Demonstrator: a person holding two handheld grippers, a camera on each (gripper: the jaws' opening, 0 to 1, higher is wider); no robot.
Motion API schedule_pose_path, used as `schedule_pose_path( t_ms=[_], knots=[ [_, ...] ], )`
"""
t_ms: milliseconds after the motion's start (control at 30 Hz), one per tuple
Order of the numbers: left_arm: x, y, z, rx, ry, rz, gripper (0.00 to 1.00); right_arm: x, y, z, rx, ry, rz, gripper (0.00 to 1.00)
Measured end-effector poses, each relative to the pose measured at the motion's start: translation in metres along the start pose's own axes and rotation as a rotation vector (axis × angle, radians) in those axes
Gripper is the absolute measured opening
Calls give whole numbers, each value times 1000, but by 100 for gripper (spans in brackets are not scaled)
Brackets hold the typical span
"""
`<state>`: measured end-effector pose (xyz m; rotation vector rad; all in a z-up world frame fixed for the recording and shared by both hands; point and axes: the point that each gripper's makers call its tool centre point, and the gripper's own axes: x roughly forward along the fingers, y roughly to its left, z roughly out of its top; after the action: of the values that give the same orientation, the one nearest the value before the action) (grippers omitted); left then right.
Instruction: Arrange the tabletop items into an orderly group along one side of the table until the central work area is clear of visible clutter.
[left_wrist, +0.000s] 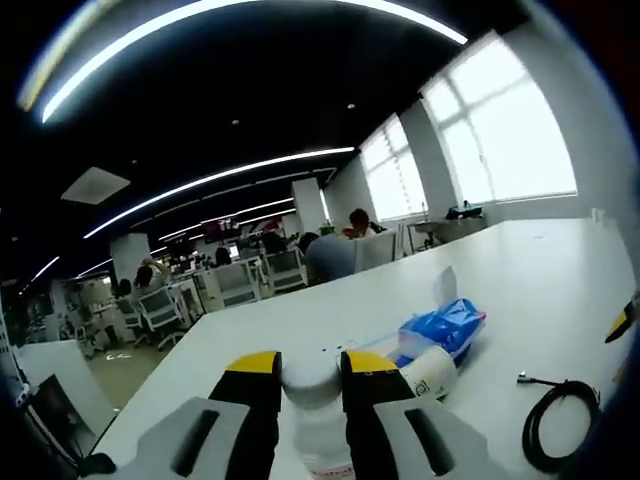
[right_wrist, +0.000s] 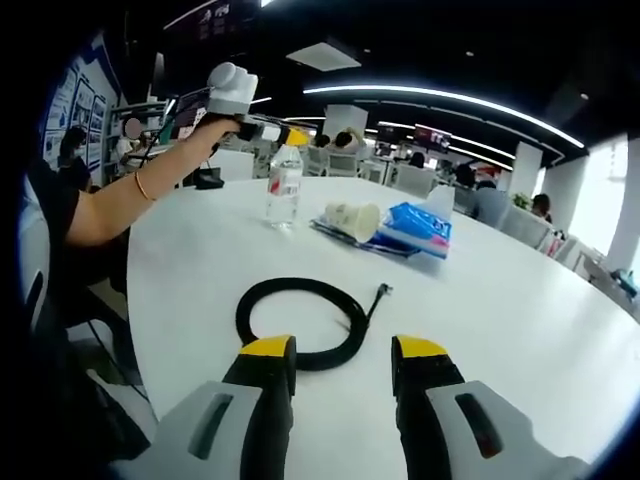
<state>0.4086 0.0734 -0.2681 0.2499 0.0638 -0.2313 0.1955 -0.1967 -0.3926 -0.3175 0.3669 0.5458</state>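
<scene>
The left claw (left_wrist: 309, 366) is clamped on the upright bottle (right_wrist: 284, 186); the right claw (right_wrist: 343, 352) hangs spread and empty, the cable (right_wrist: 300, 320) coiled on the worktop (right_wrist: 520, 300) just ahead, nearer this hand.

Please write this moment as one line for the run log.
left gripper: shut on bottle | right gripper: open, above cable | cup, wipes pack: untouched

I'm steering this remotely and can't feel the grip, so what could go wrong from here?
1. The left tool pinches the water bottle only at its cap; it stands on the table and might tip or slip if swung fast.
2. The paper cup lies on its side by the blue wipes pack, so a nudge from the bottle could roll it.
3. The coiled black cable lies just ahead of the open right tool; its loose end may drag.
</scene>
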Motion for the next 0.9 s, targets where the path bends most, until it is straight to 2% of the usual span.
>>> schedule_pose_path(
  t_ms=[400, 433, 467, 533, 600, 667, 900],
  knots=[
    [9, 35, -4, -29, 4, 35, 21, 6, -3, -1, -1, 19, -7, 36],
    [11, 35, -10, -33, 16, 30, 21, 7, -2, -1, -1, 19, -5, 36],
    [9, 34, -9, -11, -3, 23, 21, 8, -1, 0, -1, 19, -4, 36],
    [8, 33, -9, -17, -8, 32, 21, 10, 0, 0, -2, 22, -2, 36],
    [9, 29, -7, 20, -21, 19, 22, 12, 2, 1, -8, 27, 0, 36],
    [9, 30, -6, 61, -21, 38, 22, 14, 4, 3, -10, 23, 7, 36],
    [7, 28, -7, 75, -62, 38, 23, 13, 6, 4, -14, 24, 10, 37]
  ],
)
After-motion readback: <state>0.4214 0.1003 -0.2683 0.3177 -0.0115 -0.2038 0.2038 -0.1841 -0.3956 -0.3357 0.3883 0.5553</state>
